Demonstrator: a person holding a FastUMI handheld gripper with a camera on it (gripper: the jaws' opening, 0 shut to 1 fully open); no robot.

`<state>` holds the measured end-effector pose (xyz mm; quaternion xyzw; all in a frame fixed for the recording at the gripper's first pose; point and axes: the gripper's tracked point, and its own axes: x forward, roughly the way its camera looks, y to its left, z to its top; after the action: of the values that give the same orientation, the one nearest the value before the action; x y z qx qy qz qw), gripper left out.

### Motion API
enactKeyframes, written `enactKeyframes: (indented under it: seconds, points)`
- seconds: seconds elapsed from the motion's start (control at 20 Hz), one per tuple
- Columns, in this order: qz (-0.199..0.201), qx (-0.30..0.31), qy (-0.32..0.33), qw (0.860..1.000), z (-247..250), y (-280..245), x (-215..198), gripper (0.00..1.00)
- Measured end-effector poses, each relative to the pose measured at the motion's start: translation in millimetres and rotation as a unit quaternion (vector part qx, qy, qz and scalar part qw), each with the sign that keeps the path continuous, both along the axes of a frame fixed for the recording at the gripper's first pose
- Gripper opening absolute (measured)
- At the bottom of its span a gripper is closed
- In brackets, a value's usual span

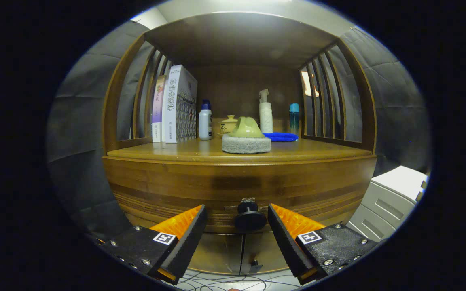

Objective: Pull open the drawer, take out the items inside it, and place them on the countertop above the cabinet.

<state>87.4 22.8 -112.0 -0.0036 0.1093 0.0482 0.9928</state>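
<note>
A: Where is the gripper now?

B: It is in front of the wooden cabinet, low, at the height of the drawer. The two fingers stand wide apart, so the gripper is released and grasps nothing.

A: And the drawer, is it pulled out?

B: No, it looks closed; the front is flat with the cabinet. Its round dark knob sits between the two fingertips, a little beyond them. I do not see any finger touching the knob.

A: Can you see the items inside the drawer?

B: No, the closed front hides them.

A: What is on the countertop above?

B: Several things. Near the front edge, in the middle, there is a round grey pad with a pale green handle on top, like a scrubber. Behind it stands a small yellowish pot with a lid. On the left side two books stand upright against the slatted side, and just beside them a white bottle with a blue cap. To the right of the scrubber I see a white spray bottle, a blue cloth lying flat, and behind it a slim blue-green bottle.

A: Anything beside the cabinet?

B: A white drawer unit on the right, and some cables on the floor below the fingers.
</note>
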Motion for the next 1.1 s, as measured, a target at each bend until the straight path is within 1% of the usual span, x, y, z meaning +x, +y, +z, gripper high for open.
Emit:
enactKeyframes:
  seconds: [0.15, 0.3, 0.65, 1.1]
  points:
    - [-0.003, -0.01, -0.007, 1.0, 25.8, -2.8, -23.5, 0.94]
    - [-0.012, -0.017, -0.016, 1.0, 51.2, -8.3, -37.8, 0.94]
    - [-0.033, -0.024, -0.042, 0.998, 102.5, -19.8, -59.7, 0.94]
    - [-0.039, -0.014, -0.057, 0.998, 127.6, -25.1, -84.6, 0.95]
